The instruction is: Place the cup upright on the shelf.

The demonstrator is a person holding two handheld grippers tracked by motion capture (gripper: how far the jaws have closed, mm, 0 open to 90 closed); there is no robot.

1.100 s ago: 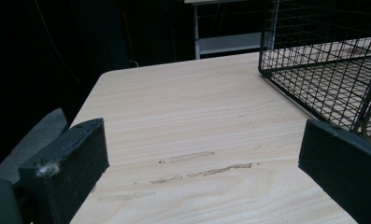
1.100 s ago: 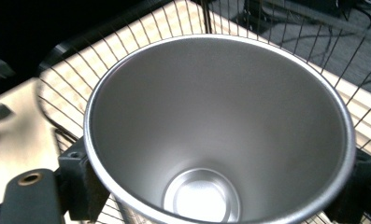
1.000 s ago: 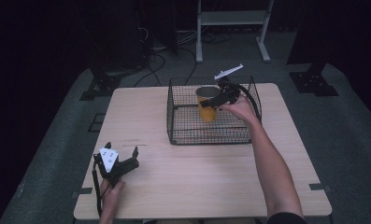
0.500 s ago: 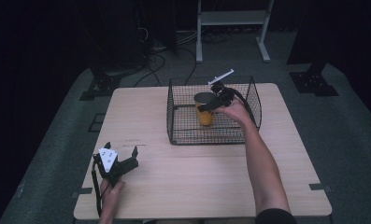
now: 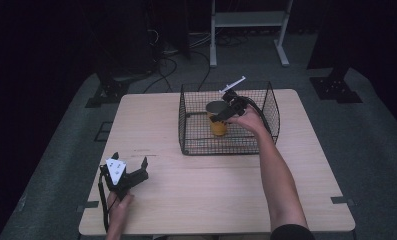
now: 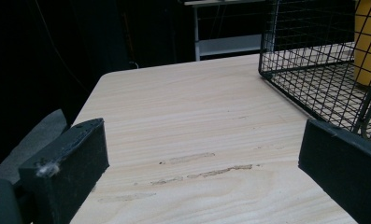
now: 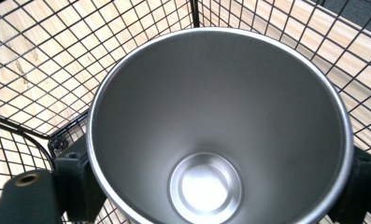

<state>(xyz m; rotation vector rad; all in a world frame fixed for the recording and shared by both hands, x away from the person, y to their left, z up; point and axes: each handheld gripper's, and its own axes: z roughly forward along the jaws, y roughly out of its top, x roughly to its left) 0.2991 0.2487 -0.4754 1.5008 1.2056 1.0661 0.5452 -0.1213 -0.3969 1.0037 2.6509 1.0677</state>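
The cup, yellow outside and bare metal inside, stands upright in the wire basket at the far side of the table. The right gripper is clamped on it, one jaw on each side just under the rim. The left gripper rests near the table's front left edge, jaws wide apart, holding nothing.

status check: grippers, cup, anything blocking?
Right gripper shut on cup, jaws either side, inside wire basket. Cup upright, steel inside empty. Left gripper open, idle on table near front-left. Nothing blocking but the basket walls.
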